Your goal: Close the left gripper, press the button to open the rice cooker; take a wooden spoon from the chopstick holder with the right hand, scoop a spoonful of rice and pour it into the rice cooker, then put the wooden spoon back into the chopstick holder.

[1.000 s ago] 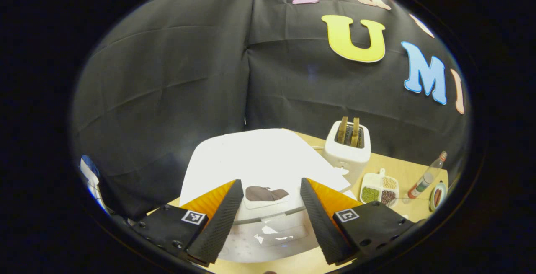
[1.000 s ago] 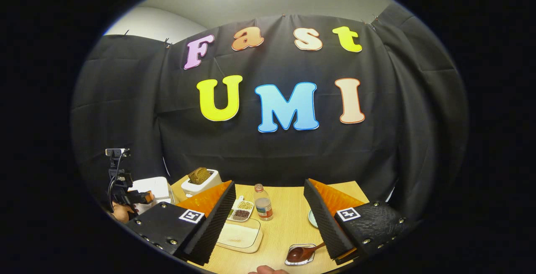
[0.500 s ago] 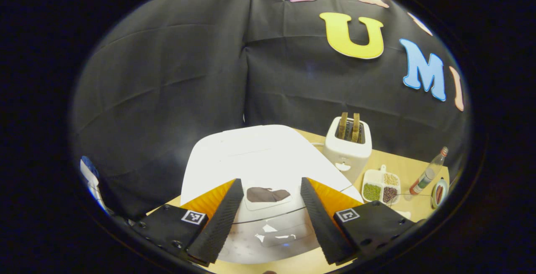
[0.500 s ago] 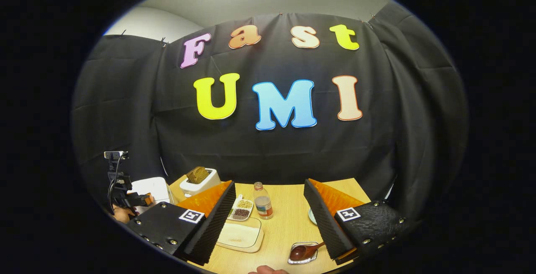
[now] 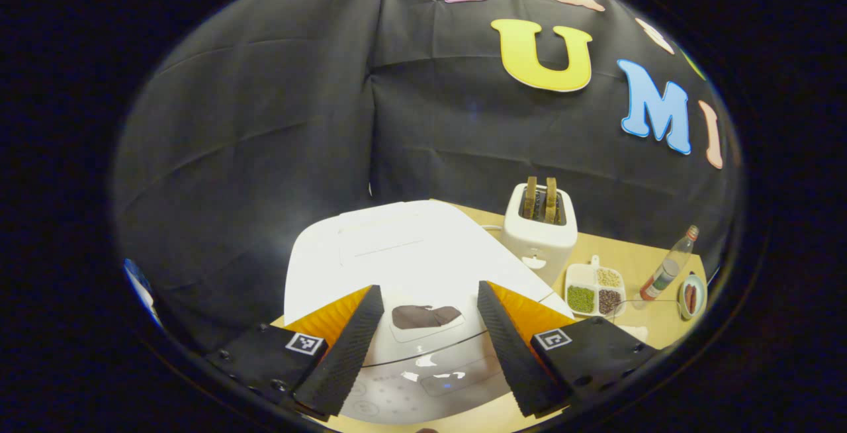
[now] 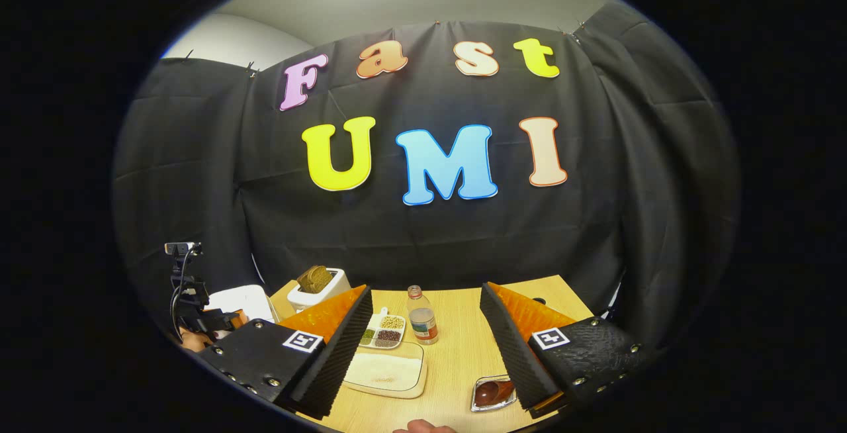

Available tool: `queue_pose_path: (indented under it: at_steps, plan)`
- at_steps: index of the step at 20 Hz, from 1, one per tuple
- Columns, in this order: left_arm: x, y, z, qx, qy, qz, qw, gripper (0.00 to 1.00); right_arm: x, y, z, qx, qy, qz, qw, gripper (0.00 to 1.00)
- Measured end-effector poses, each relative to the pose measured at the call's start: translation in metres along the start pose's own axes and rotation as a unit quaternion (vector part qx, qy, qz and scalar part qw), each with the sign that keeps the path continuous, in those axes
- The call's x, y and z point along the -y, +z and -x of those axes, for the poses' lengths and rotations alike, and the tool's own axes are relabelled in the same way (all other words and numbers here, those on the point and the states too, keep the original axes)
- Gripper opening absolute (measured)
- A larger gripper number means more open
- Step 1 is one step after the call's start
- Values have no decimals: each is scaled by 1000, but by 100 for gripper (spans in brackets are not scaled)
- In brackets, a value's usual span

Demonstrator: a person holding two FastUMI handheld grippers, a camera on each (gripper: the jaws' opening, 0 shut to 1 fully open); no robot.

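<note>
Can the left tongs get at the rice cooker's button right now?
Probably yes: the left tongs hang open over the rice cooker, its lid closed, with nothing between them and the button.

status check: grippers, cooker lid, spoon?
Left gripper open, over the rice cooker; lid down. Right gripper open, holding nothing. Wooden spoon lying in its metal holder. Nothing blocking.

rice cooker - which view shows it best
The left gripper view: the closed rice cooker sits large and near, with its lid, dark button and front panel between the open left gripper. The right gripper view catches a small white part of it at far left.
</note>
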State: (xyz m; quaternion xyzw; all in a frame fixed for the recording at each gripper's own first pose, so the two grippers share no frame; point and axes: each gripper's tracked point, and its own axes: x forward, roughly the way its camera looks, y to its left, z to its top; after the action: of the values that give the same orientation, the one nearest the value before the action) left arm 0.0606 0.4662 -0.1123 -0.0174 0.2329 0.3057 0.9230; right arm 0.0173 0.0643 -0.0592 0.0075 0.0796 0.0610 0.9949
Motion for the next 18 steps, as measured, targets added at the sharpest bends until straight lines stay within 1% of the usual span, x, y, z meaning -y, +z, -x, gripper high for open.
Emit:
queue_pose_path:
  at_steps: [2, 3, 6, 8, 9, 10, 12, 13, 15, 18]
  plan:
    - [9, 16, 7, 25, -22, 7, 999, 100, 3, 7, 5, 14, -8, -5, 1000, 99]
    - [12, 29, 17, 43, -33, 6, 999, 97, 6, 12, 7, 22, -13, -6, 1000, 99]
    - [47, 72, 59, 89, -76, 7, 993, 96, 17, 23, 13, 39, -27, -3, 999, 99]
    - [77, 97, 93, 120, -110, 5, 987, 96, 26, 31, 16, 47, -38, -2, 998, 99]
    - [91, 111, 109, 136, -127, 2, 982, 96, 16, 26, 22, 51, -40, -3, 998, 99]
    - [105, 124, 127, 153, -142, -3, 978, 96, 20, 29, 23, 53, -42, -3, 998, 99]
    - [135, 153, 162, 187, -173, -9, 967, 95, 26, 37, 25, 58, -44, -2, 997, 99]
    - [152, 167, 181, 203, -186, -11, 961, 96, 30, 43, 27, 63, -43, -1, 997, 99]
    - [177, 186, 215, 230, -205, -21, 951, 94, 36, 57, 30, 70, -47, -2, 996, 99]
    - [206, 189, 247, 235, -224, -21, 946, 96, 46, 72, 36, 80, -50, -5, 995, 99]
